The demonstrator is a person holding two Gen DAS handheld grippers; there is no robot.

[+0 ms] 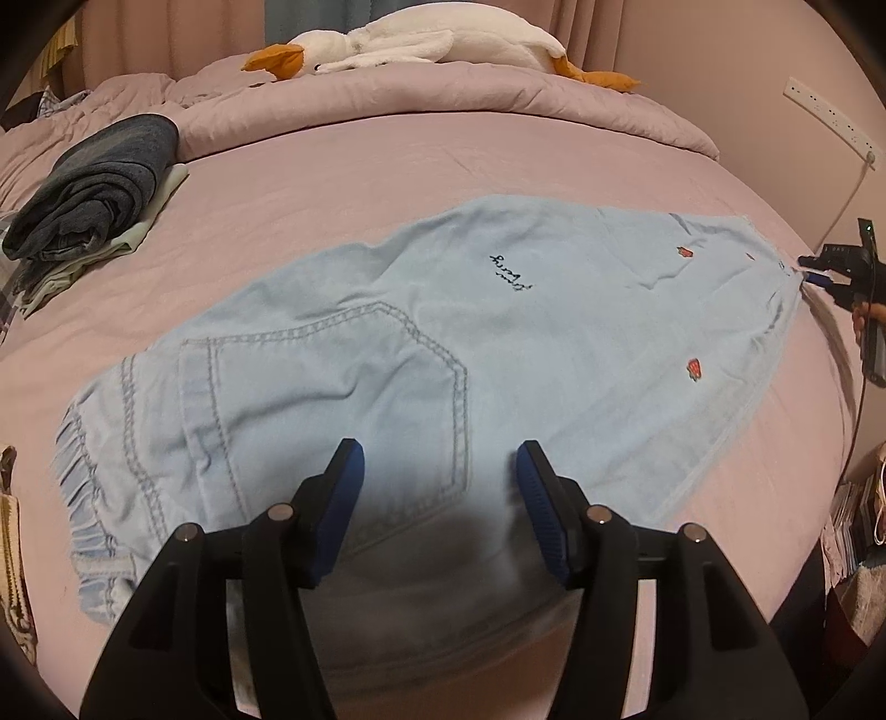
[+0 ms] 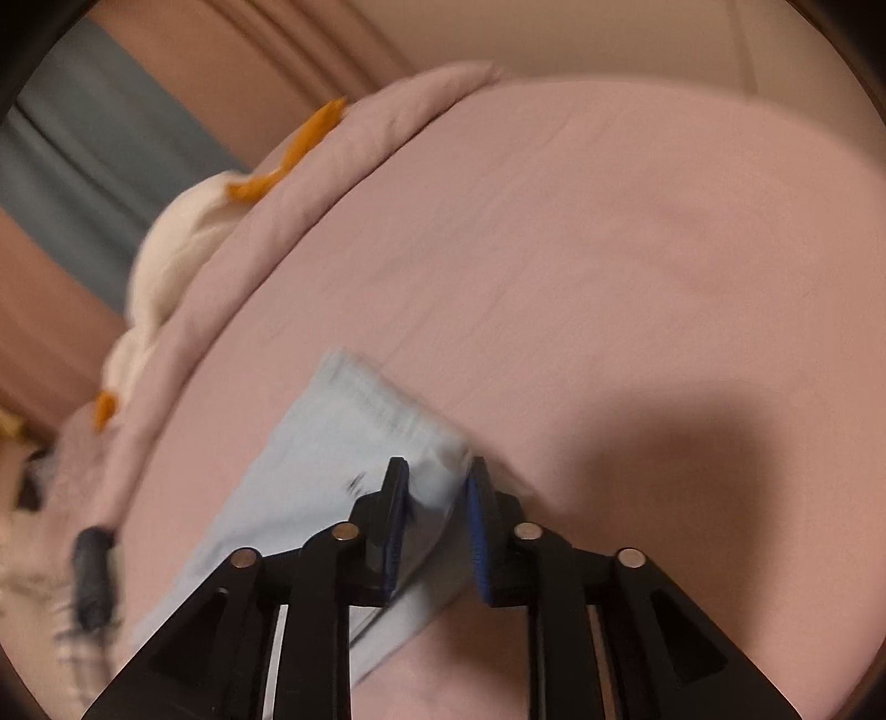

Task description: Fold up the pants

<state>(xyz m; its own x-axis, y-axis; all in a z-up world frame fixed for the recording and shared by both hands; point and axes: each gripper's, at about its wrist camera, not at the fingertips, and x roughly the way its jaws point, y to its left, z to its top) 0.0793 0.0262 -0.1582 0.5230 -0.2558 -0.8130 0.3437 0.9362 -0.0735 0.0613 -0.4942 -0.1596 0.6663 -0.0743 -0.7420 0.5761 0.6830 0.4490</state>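
Note:
Light blue denim pants [image 1: 387, 360] lie flat across the pink bed sheet [image 1: 360, 166], folded lengthwise, with the waistband at the left and the leg hems at the right. My left gripper [image 1: 440, 448] hovers open over the back pocket [image 1: 332, 399] with nothing between its fingers. My right gripper [image 1: 805, 274] is at the far hem corner, held by a hand. In the right wrist view the right gripper [image 2: 437, 465] has its jaws a little apart, and the hem corner of the pants [image 2: 332, 443] lies between the blue pads without being pinched.
A stack of folded dark and pale clothes [image 1: 94, 199] sits at the left of the bed. A rolled pink duvet [image 1: 443, 94] and a white plush goose [image 1: 421, 44] lie along the head end. A power strip [image 1: 830, 116] hangs on the right wall.

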